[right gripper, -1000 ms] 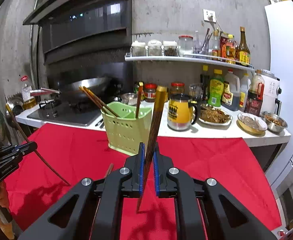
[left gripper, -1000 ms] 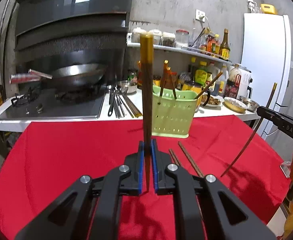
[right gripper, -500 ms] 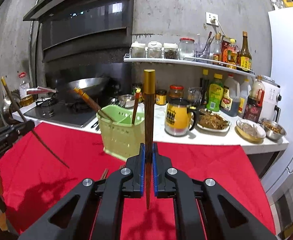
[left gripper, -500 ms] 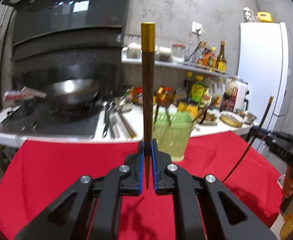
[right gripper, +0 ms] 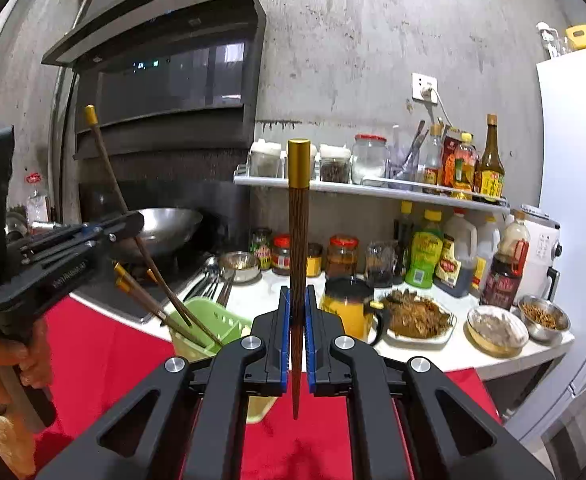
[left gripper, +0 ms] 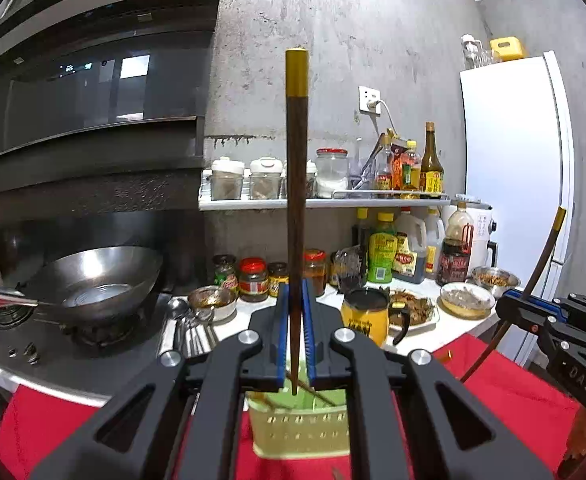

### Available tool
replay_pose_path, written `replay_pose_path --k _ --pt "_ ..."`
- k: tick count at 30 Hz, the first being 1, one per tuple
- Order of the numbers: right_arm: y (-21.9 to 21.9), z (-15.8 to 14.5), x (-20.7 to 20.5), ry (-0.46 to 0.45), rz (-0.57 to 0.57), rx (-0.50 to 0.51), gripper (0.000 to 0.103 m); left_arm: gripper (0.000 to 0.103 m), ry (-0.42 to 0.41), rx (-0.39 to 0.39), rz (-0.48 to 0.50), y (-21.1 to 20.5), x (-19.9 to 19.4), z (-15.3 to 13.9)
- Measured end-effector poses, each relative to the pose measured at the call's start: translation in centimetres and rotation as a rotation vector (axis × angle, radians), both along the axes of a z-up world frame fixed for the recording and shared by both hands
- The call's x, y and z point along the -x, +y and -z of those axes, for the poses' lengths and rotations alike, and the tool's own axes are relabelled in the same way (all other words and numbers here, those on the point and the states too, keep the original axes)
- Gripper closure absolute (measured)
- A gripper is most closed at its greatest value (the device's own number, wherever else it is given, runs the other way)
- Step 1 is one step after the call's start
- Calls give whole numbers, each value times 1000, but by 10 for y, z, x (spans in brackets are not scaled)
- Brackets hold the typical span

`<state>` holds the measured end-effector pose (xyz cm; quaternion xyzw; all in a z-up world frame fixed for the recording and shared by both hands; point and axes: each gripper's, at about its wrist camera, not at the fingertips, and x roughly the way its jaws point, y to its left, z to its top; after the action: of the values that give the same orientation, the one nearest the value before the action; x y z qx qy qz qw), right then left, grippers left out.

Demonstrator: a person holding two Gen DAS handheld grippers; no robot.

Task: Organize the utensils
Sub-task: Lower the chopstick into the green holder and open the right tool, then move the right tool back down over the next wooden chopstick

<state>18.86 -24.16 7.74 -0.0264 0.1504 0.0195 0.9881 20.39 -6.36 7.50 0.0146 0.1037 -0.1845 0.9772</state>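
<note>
Left tool: clenched on a gold-capped wooden chopstick, held upright with its thin tip pointing down over the green utensil basket; judged to be lined up for dropping in.
Right tool: clenched on a second chopstick, also upright, tip hanging above the red cloth beside the basket; likely waiting its turn.
Counter: red cloth in front, white counter behind with a yellow mug and food dishes; both well apart from the drop.
Basket: stands on the cloth and holds several chopsticks leaning left, so the open room lies to the right side.
Hidden: the basket's mouth is mostly covered by the left tool's fingers in its own view; the count inside and whether the tip has passed the rim cannot be told.
</note>
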Motion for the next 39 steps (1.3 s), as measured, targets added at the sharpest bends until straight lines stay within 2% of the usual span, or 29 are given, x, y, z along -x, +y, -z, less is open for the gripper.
replay_pose_path --k 10,13,17,18,20,21,22,23,30,33,36,39 --pt "7 -32 -40 -113 -65 -96 96 97 92 -17 10 1 -30 33" --pt "15 -23 -56 -84 -80 -98 96 97 97 -22 12 2 -32 38" --pt "20 6 -76 10 -82 -101 96 97 100 -23 26 3 -33 37" --pt "19 12 -79 31 -80 -106 94 96 105 -24 28 3 -34 37" --pt "15 17 -79 47 -76 -119 80 94 109 -21 38 4 -35 34" --pt "12 16 -76 43 -73 -123 65 86 105 -19 37 4 -34 32" --pt "8 12 -71 32 -62 -125 60 79 95 -18 31 5 -31 27" --pt "7 9 -68 26 -59 -127 60 69 86 -13 34 6 -28 24" --pt "-14 -22 -14 -32 -17 -112 60 68 17 34 5 28 10 -13" --pt "-19 -22 16 -29 -7 -86 60 65 23 41 -40 41 33 -19" --pt "-21 -9 41 7 -6 -75 60 65 62 13 -91 54 58 -9" --pt "-20 20 65 70 -12 -71 59 65 124 -19 -137 66 87 23"
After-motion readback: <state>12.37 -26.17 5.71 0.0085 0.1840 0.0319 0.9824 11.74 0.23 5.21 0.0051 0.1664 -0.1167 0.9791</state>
